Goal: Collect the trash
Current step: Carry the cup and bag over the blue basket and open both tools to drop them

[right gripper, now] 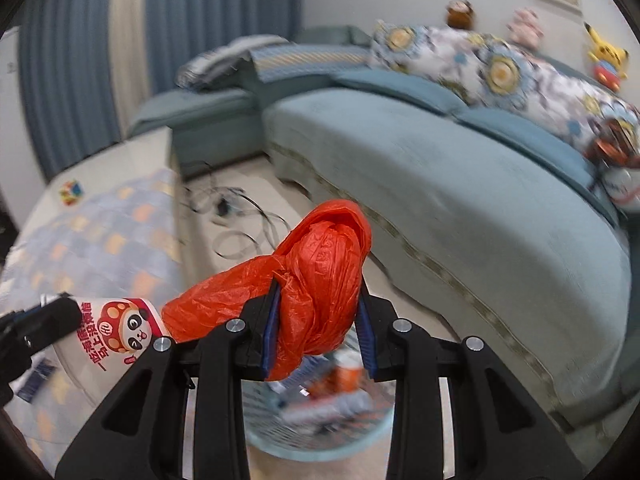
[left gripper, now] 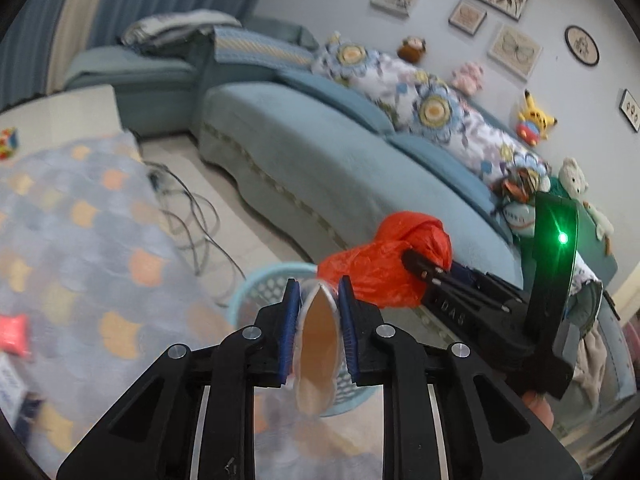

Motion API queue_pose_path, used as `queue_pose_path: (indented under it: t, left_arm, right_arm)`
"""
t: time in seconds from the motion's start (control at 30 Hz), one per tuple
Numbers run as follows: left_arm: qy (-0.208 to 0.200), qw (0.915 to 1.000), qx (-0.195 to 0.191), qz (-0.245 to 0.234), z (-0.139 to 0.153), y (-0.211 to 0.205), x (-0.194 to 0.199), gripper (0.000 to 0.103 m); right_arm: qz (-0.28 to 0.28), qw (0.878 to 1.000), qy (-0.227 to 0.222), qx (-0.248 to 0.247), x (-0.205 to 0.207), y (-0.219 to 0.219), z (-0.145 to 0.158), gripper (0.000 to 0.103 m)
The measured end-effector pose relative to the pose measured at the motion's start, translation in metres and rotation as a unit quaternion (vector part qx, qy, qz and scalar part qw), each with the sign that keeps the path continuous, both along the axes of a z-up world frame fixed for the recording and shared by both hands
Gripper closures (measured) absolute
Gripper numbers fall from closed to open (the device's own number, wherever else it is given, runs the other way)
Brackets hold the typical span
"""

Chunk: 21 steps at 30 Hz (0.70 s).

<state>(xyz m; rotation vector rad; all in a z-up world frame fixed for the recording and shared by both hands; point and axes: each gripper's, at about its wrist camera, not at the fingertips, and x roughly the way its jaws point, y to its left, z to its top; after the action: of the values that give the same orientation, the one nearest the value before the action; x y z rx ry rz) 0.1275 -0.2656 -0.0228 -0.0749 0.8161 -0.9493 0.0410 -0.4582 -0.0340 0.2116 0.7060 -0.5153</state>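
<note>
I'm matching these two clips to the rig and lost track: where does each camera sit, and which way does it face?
Left wrist: on the left gripper, looking down its fingers past a squashed paper cup to the basket and sofa; the right gripper shows at right.
Right wrist: on the right gripper, looking over a red plastic bag into the basket; the left gripper's tip shows at left.
Shared: bag, cup, basket, sofa.

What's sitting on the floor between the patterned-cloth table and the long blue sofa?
A tangle of dark cables lies on the pale floor there, nearer the table than the sofa; the right wrist view shows it best.
</note>
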Motion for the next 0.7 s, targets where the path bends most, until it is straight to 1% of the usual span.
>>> queue_pose_path:
  t: [0.07,0.17,0.23,0.27,0.3,0.33,0.37,0.4,0.43,0.47,0.6,0.7]
  left_arm:
    - [0.011,0.9998,0.014,-0.008,-0.016,-0.020,0.001,0.085]
    - [0.028,0.9989,0.036,-0.011,-0.043,-0.038,0.006,0.085]
    - [0.035,0.9982,0.048,-0.011,-0.056,-0.043,0.007,0.085]
    - [0.039,0.9978,0.053,-0.010,-0.062,-0.043,0.008,0.085]
    - [0.042,0.9975,0.057,-0.006,-0.066,-0.043,0.009,0.083]
    - [0.043,0.9973,0.059,-0.007,-0.069,-0.042,0.008,0.073]
    - [0.040,0.9973,0.062,-0.007,-0.070,-0.039,0.008,0.063]
    - [0.035,0.9974,0.064,-0.004,-0.070,-0.038,0.008,0.060]
    - [0.029,0.9974,0.066,-0.002,-0.068,-0.035,0.007,0.056]
    - [0.024,0.9974,0.068,-0.003,-0.066,-0.032,0.007,0.056]
    - [0.026,0.9981,0.055,0.003,-0.055,-0.022,0.009,0.053]
    - [0.022,0.9987,0.046,0.007,-0.048,-0.013,0.010,0.053]
  right_arm:
    - [-0.010,1.000,0.017,0.005,-0.001,-0.013,-0.019,0.073]
    - [-0.010,0.999,0.039,0.019,0.003,-0.022,-0.043,0.073]
    - [-0.014,0.998,0.051,0.041,0.003,-0.030,-0.062,0.073]
    - [-0.015,0.997,0.054,0.047,0.002,-0.032,-0.069,0.070]
    - [-0.017,0.997,0.057,0.049,0.002,-0.032,-0.074,0.070]
    - [-0.017,0.997,0.061,0.054,0.003,-0.033,-0.080,0.063]
    - [-0.015,0.996,0.062,0.059,0.003,-0.032,-0.084,0.055]
    - [-0.015,0.996,0.062,0.059,0.004,-0.032,-0.086,0.052]
    - [-0.016,0.996,0.063,0.057,0.004,-0.032,-0.088,0.046]
    - [-0.016,0.996,0.062,0.056,0.003,-0.029,-0.088,0.043]
    - [-0.012,0.997,0.055,0.061,0.003,-0.026,-0.087,0.043]
    - [-0.008,0.998,0.053,0.040,0.006,-0.018,-0.078,0.043]
